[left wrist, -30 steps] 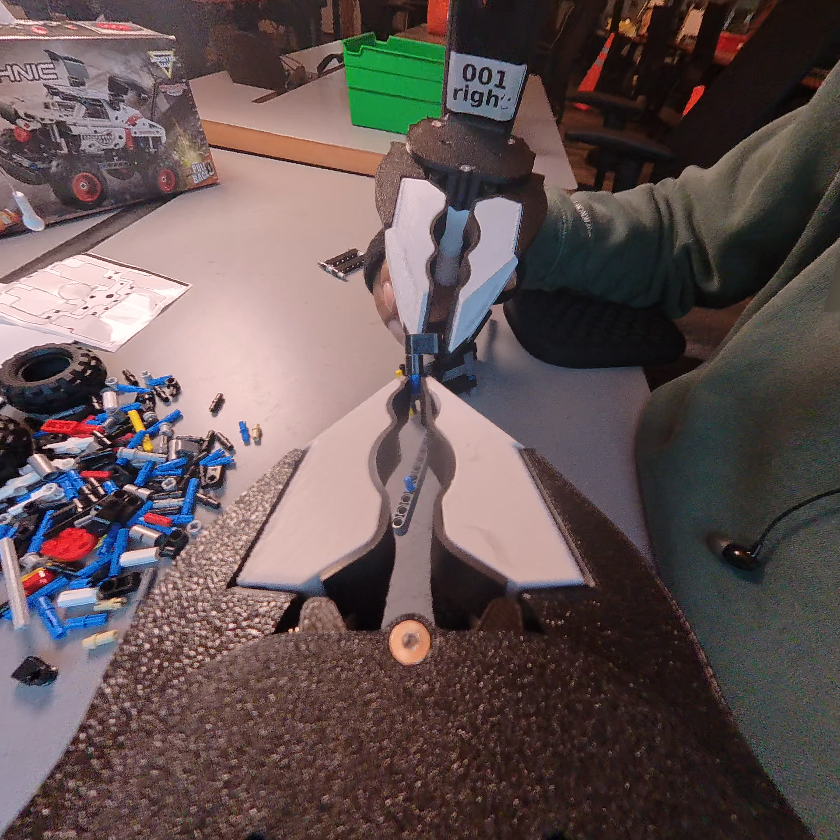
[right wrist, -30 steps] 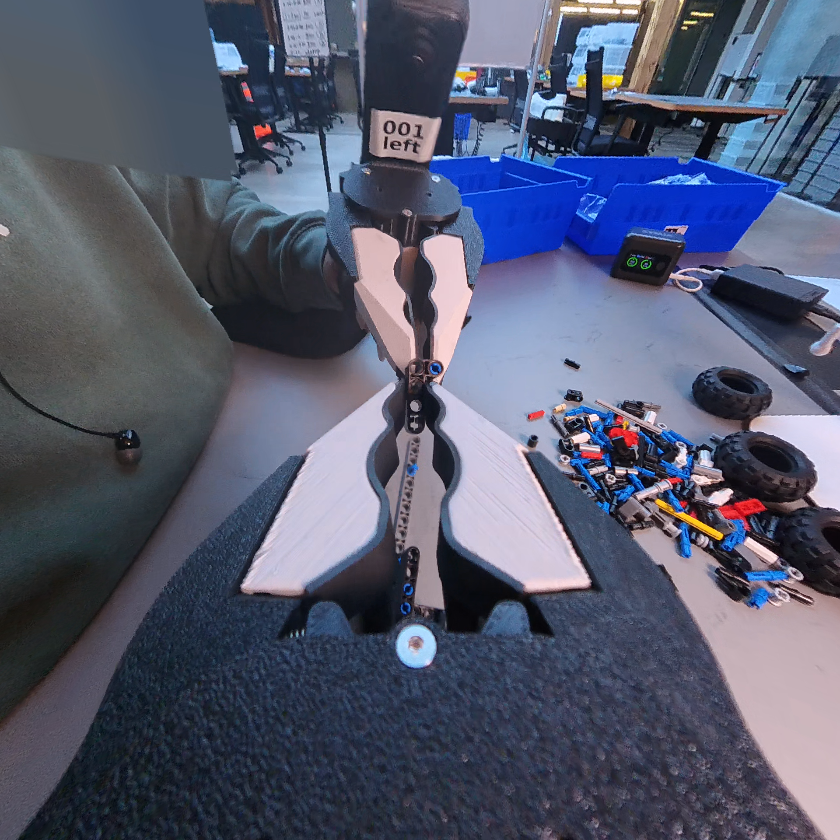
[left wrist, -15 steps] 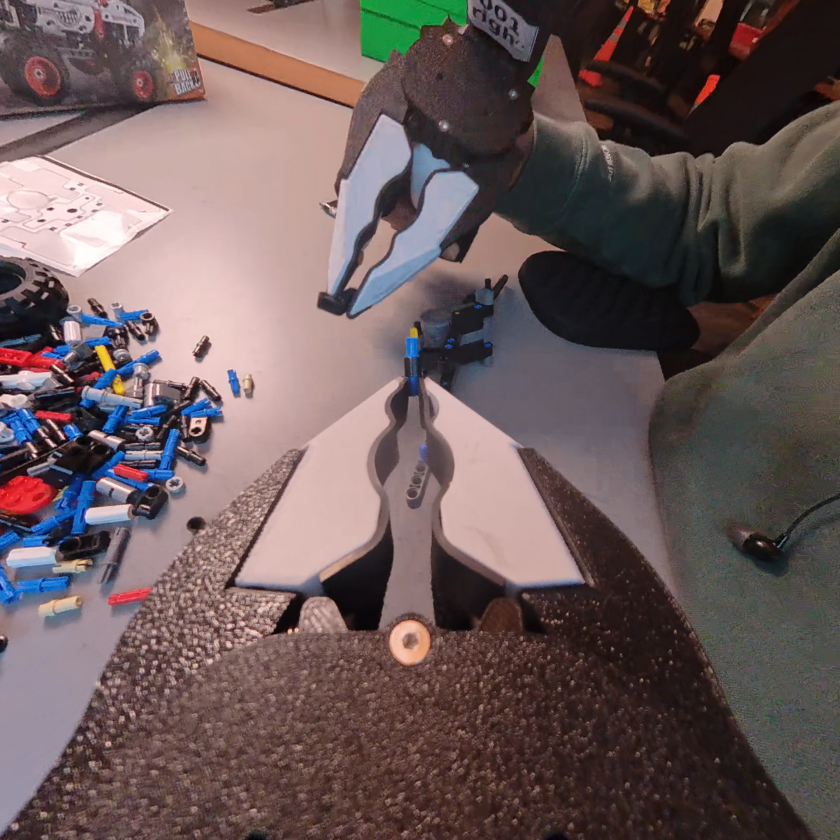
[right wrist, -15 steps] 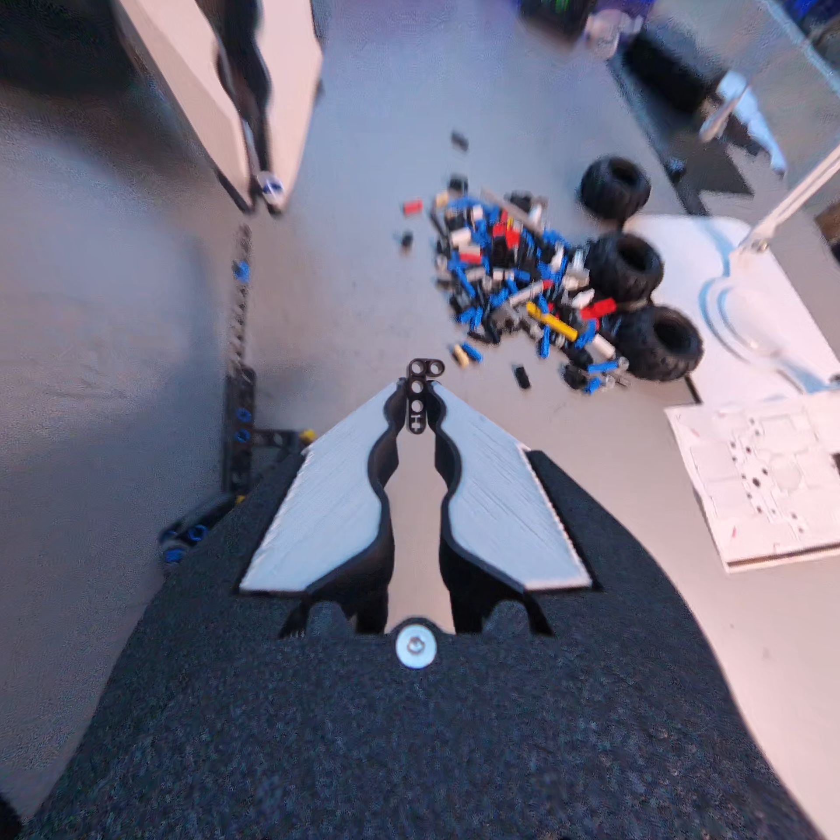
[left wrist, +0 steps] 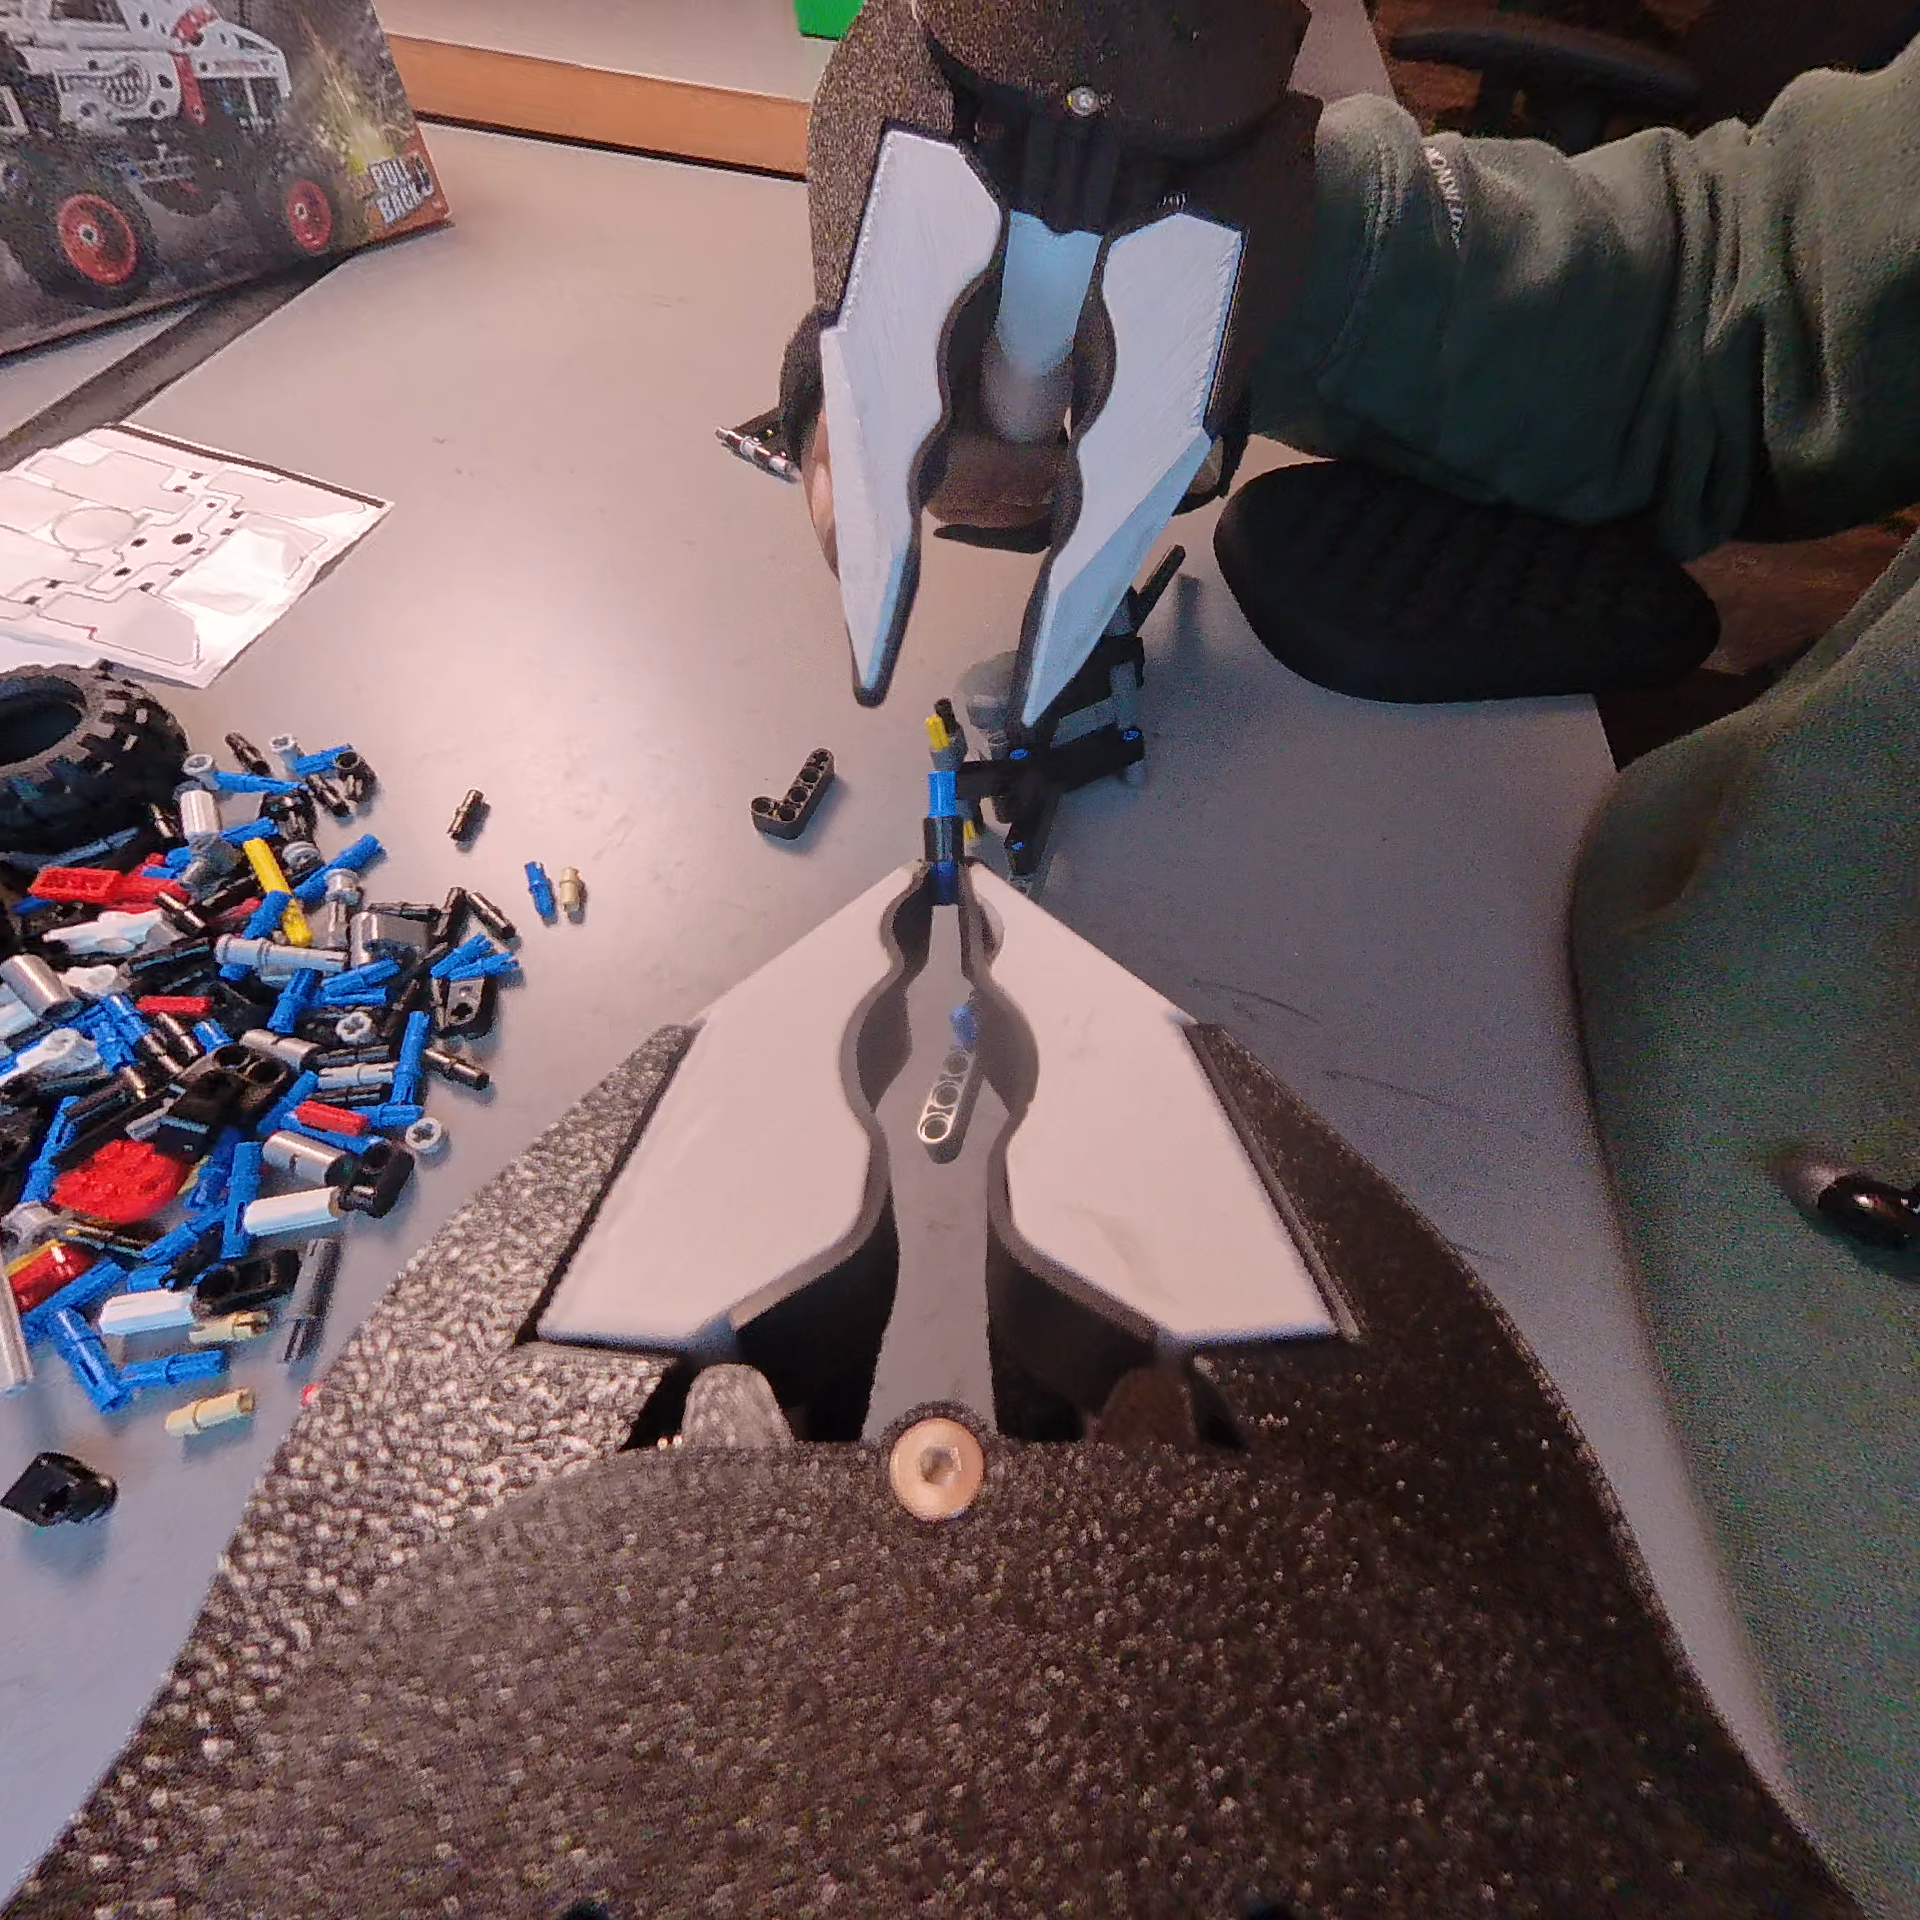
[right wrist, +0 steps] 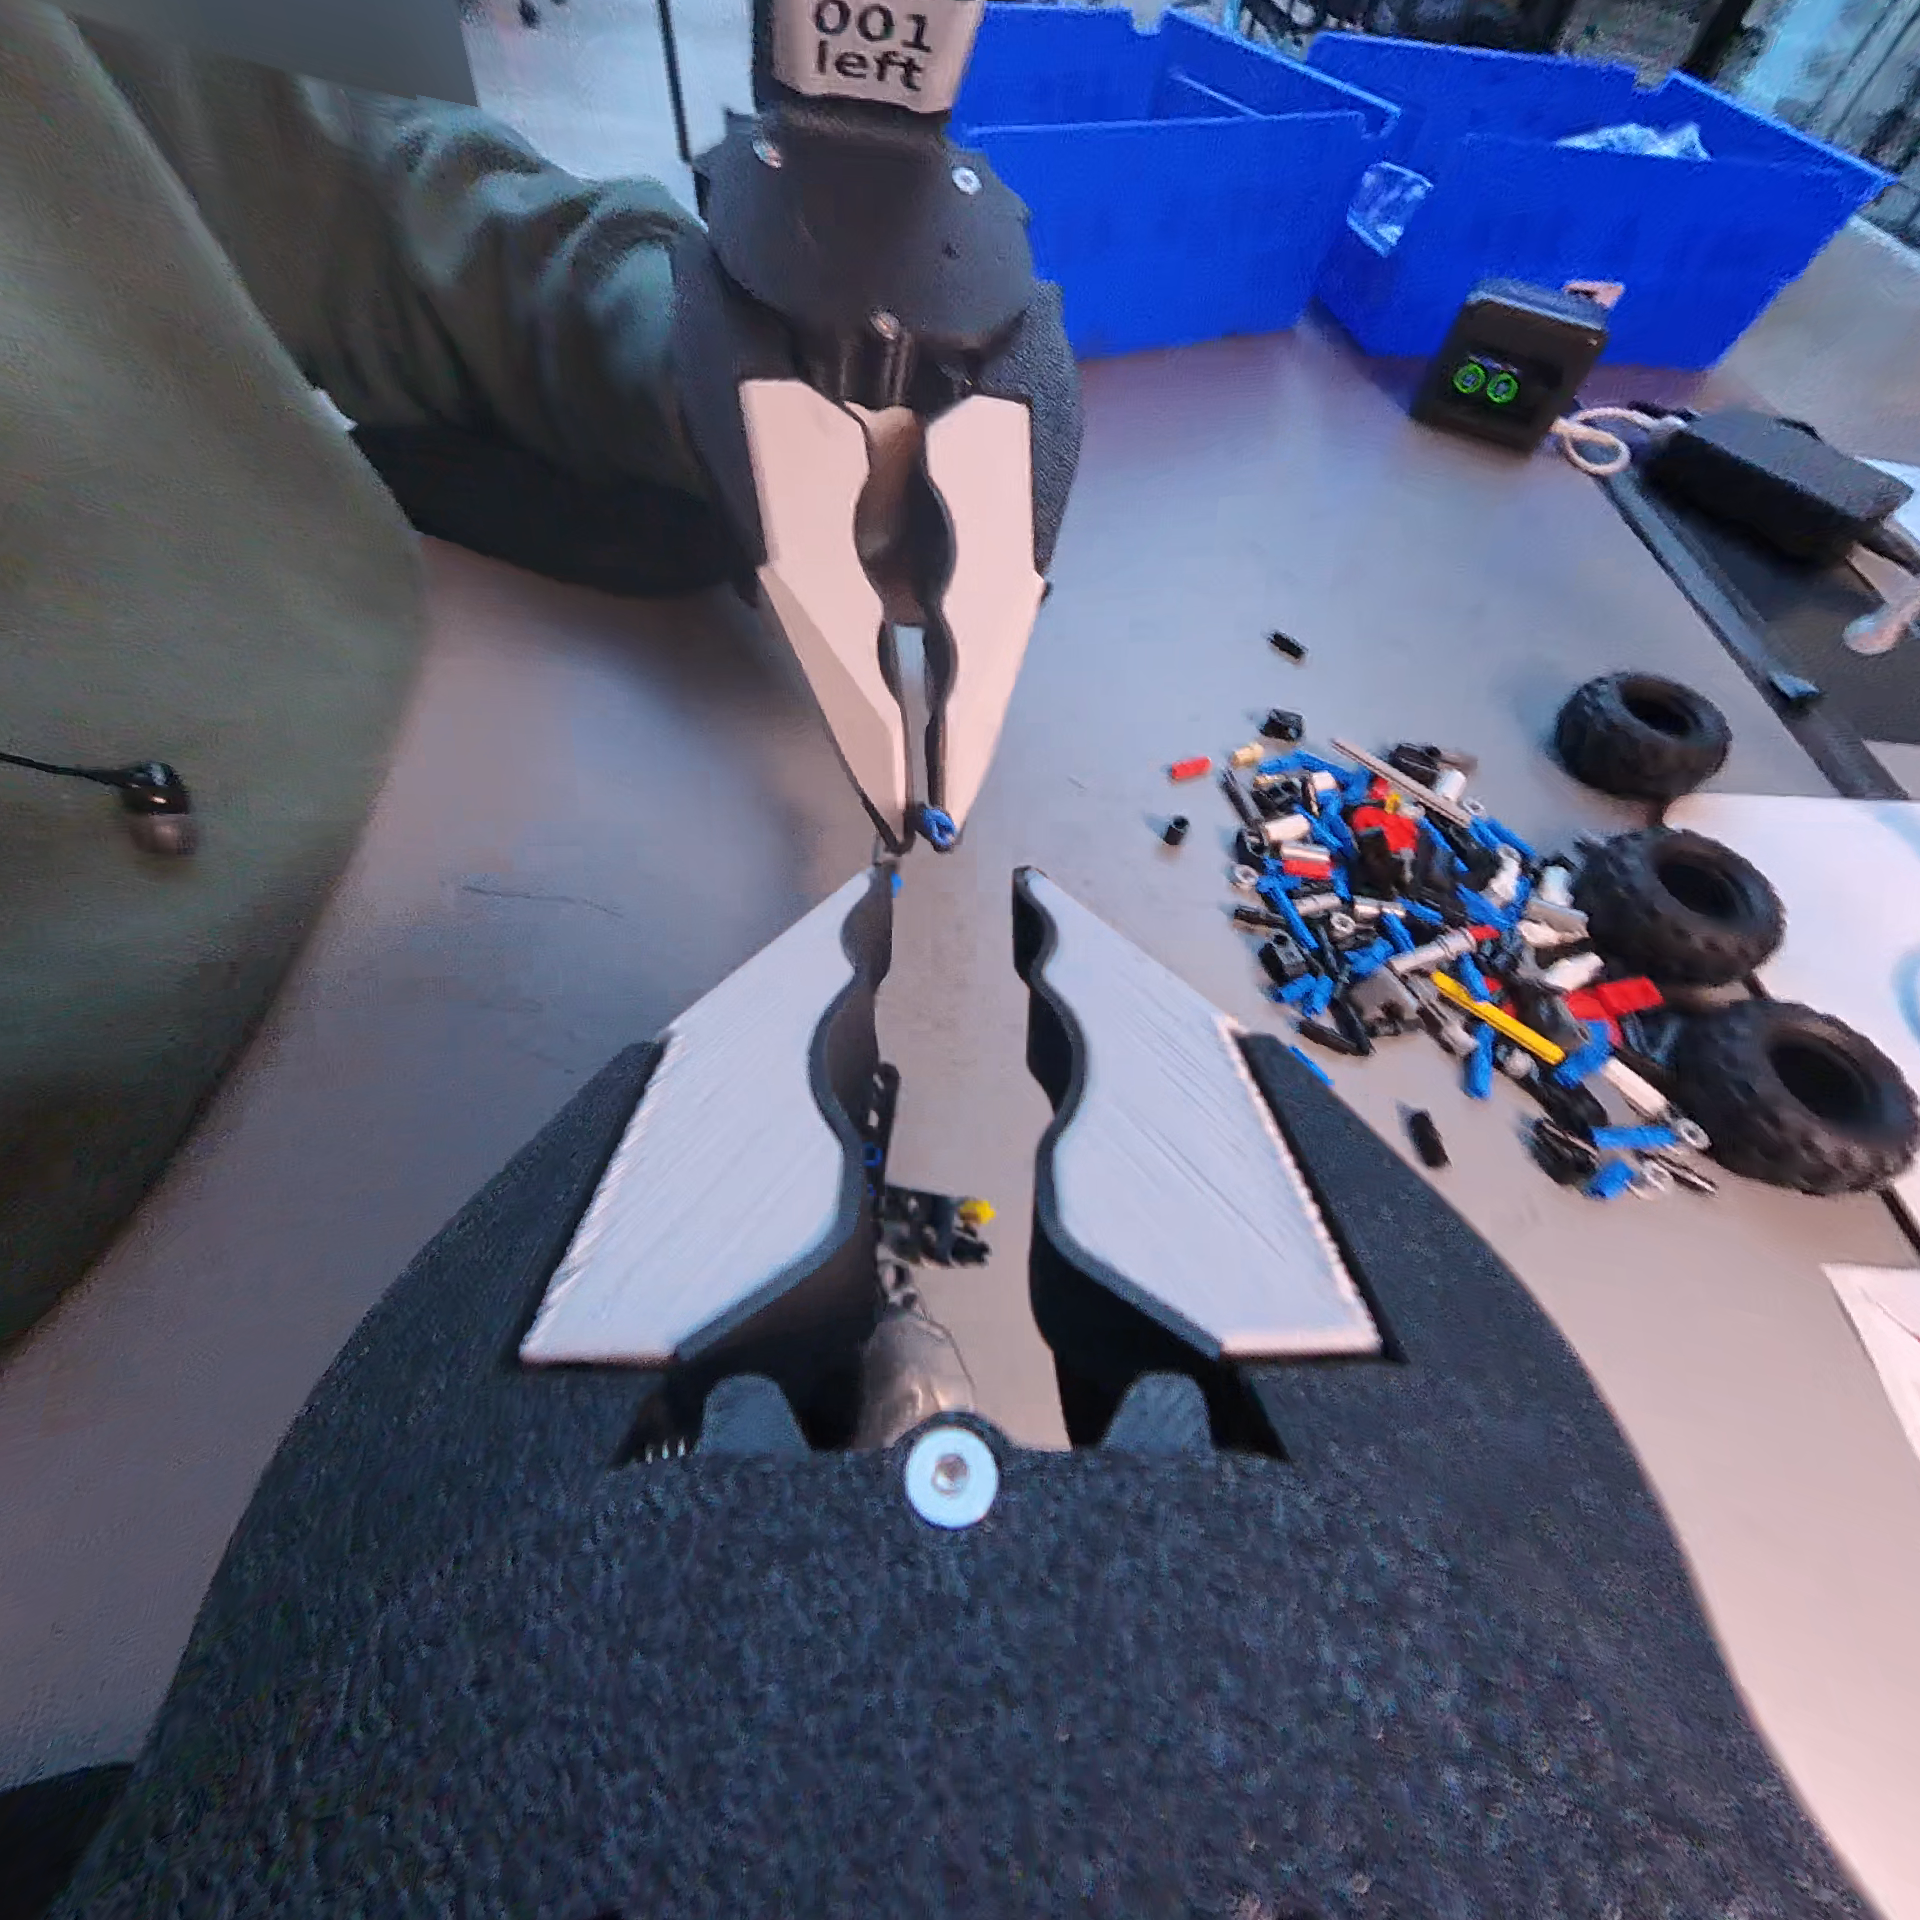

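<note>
- Black toy-brick assembly with blue pins and a yellow tip (left wrist: 1023, 774) is pinched at one thin end by the left gripper (left wrist: 940, 883), whose jaws are nearly together. Its grey holed beam runs back beneath those fingers.
- Whether the far end of the assembly rests on the grey surface (left wrist: 623, 416) cannot be told.
- Right gripper (right wrist: 951, 883) has its jaws moderately apart and holds nothing. In the left wrist view it comes down from twelve o'clock with its tips beside the top of the assembly; contact cannot be told.
- Small black L-shaped brick (left wrist: 795, 805) lies alone on the surface at ten o'clock of the left gripper's tips.
- Heap of loose blue, black, red and grey bricks (left wrist: 239, 1039) sits at nine o'clock, with a black knobbly tyre (left wrist: 73, 748) at its far edge.
- White parts sheet (left wrist: 156, 540) and a printed cardboard box (left wrist: 187, 156) lie towards eleven o'clock.
- Risks, as I judge them: the hold is on a narrow end only, so a sideways push from the right gripper could twist the assembly in the jaws, pop a pin loose or lever it free. The right wrist view is blurred, so alignment is hard to judge.
</note>
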Motion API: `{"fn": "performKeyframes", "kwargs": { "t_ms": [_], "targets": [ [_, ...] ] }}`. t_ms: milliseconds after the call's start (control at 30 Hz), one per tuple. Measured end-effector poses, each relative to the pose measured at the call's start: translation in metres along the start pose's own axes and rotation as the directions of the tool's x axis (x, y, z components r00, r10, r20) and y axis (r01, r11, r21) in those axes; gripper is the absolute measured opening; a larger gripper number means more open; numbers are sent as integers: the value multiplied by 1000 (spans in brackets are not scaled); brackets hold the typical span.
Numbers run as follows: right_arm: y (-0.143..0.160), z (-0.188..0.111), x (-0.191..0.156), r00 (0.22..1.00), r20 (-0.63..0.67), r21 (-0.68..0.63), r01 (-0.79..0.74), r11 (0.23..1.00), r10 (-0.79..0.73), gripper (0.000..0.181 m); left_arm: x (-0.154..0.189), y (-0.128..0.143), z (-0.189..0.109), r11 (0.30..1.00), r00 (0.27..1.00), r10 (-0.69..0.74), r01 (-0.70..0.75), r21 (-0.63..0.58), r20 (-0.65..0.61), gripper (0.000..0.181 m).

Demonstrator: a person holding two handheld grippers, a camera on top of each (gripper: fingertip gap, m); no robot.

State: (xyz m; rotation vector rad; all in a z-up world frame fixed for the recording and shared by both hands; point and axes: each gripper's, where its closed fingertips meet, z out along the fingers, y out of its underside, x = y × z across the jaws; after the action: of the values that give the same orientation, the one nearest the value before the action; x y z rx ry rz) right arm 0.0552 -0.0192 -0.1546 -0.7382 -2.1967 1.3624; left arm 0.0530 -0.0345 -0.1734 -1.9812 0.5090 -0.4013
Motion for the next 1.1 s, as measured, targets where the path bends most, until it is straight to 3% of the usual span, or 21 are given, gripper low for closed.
{"fn": "performKeyframes", "kwargs": {
  "t_ms": [200,500,633,767,967,1100],
  "targets": [
    [-2,11,-13,998,56,2,17,1000,-18,4,10,-2,2,996,996,84,-84,-18,10,3],
    [-3,13,-19,996,78,9,29,1000,-30,4,14,1,3,992,993,119,-118,-41,12,4],
    [-10,9,-19,996,82,63,26,998,-31,3,15,-6,-1,995,995,99,-99,18,-1,5],
    [-19,5,-23,994,95,125,42,991,-54,3,22,-16,-6,995,997,41,-35,89,-69,23],
    [-18,8,-29,991,110,134,62,989,-77,3,28,-19,-8,993,995,82,-76,87,-64,7],
    [-23,7,-31,989,120,161,66,985,-86,3,28,-22,-11,989,991,128,-124,75,-37,6]
  ]
}}
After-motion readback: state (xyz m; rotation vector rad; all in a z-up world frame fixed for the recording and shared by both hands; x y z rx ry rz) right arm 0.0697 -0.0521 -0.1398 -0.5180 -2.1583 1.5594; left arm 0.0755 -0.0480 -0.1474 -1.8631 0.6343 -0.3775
